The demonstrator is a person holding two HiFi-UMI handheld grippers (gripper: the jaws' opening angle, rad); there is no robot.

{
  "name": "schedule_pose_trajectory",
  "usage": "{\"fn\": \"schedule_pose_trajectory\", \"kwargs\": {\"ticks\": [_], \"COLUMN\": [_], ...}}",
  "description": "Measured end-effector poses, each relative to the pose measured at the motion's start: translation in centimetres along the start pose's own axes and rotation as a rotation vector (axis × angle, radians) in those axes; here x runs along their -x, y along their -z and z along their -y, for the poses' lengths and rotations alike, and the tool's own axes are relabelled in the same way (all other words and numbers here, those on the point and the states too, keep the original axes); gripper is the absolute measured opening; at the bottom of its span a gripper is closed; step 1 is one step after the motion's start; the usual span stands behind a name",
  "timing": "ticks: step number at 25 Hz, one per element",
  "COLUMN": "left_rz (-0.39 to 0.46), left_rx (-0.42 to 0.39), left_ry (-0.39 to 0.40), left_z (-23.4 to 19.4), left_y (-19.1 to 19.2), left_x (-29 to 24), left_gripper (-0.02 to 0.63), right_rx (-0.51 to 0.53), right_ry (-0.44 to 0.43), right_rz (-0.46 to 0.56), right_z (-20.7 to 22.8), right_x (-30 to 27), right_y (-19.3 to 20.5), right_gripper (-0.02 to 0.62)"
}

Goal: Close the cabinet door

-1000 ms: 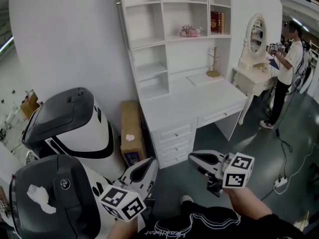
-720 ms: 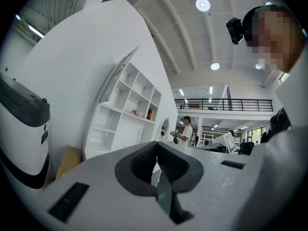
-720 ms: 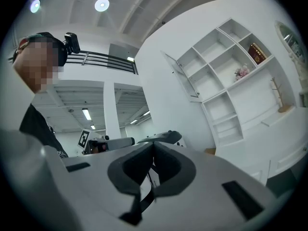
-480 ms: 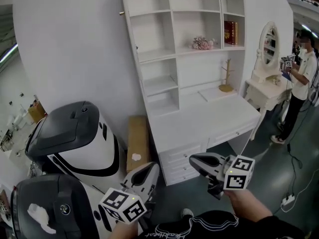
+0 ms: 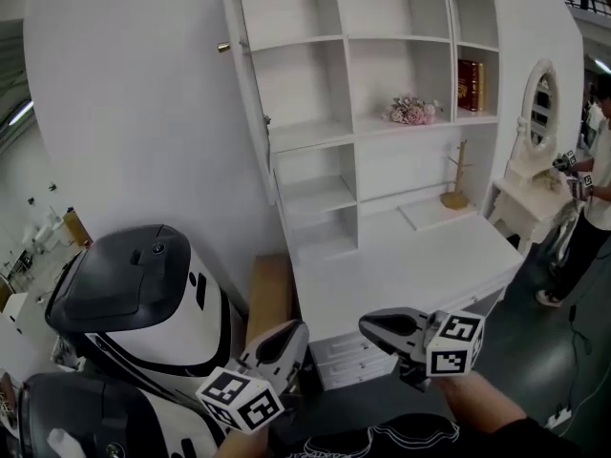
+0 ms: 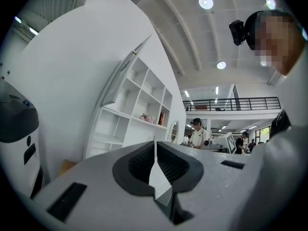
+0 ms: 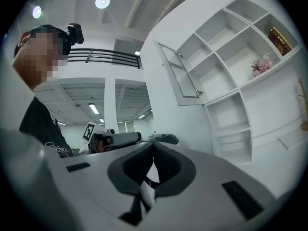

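The white shelf cabinet (image 5: 382,93) stands over a desk, and its glass door (image 5: 251,74) at the upper left stands swung open, edge-on in the head view. In the right gripper view the door (image 7: 180,76) hangs out from the top-left compartment. In the left gripper view the same door (image 6: 126,73) shows as a slanted pane. My left gripper (image 5: 289,335) is shut and empty, low in front of the desk. My right gripper (image 5: 370,324) is also shut and empty beside it. Both point level at the cabinet, well below and short of the door.
Two white and dark-grey machine bodies (image 5: 143,284) crowd the left. A cardboard box (image 5: 269,299) leans beside the desk (image 5: 401,265). The shelves hold pink flowers (image 5: 410,111) and a red book (image 5: 470,72). A mirror vanity (image 5: 539,103) and a person (image 5: 597,160) are at the right.
Both grippers and the head have moved toward the cabinet, which now looms larger and higher in view. The door is still open. Both jaws stay shut.
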State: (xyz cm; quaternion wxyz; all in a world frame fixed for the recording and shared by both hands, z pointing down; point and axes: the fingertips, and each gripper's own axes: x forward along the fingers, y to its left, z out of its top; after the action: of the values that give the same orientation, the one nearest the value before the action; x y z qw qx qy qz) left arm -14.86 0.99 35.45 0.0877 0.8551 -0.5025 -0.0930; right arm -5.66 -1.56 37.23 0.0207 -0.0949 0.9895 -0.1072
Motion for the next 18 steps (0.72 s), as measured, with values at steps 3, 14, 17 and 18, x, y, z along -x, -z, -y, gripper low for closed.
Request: {"fn": "schedule_pose_trajectory", "kwargs": {"ticks": [3,14,17,18], "left_rz": [0.02,0.113,0.166,0.182], "left_rx": [-0.014,-0.078,-0.1,-0.113], "left_ry": [-0.009,-0.015,0.016,0.029], "left_z": [-1.4,-7.9,-10.0,-10.6], "left_y": [-1.2,-9.0,-13.3,-14.8], "left_x": [-1.6,-3.3,-4.2,-4.6], "left_gripper": [0.005,0.008,0.008,0.008], "right_rx": [0.009,-0.017,0.001,0.008], "right_ry": [-0.022,-0.067,-0.064,-0.056], "right_rz": [0.001,0.012,0.024,0.029], "right_z": [1.9,6.2,7.3,7.7], "right_x": [-0.8,-5.6,-7.6,-8.1], "right_y": [-0.8,-1.5,-3.1,-3.8], "right_gripper": [0.008,0.008,0.008,0.008]}}
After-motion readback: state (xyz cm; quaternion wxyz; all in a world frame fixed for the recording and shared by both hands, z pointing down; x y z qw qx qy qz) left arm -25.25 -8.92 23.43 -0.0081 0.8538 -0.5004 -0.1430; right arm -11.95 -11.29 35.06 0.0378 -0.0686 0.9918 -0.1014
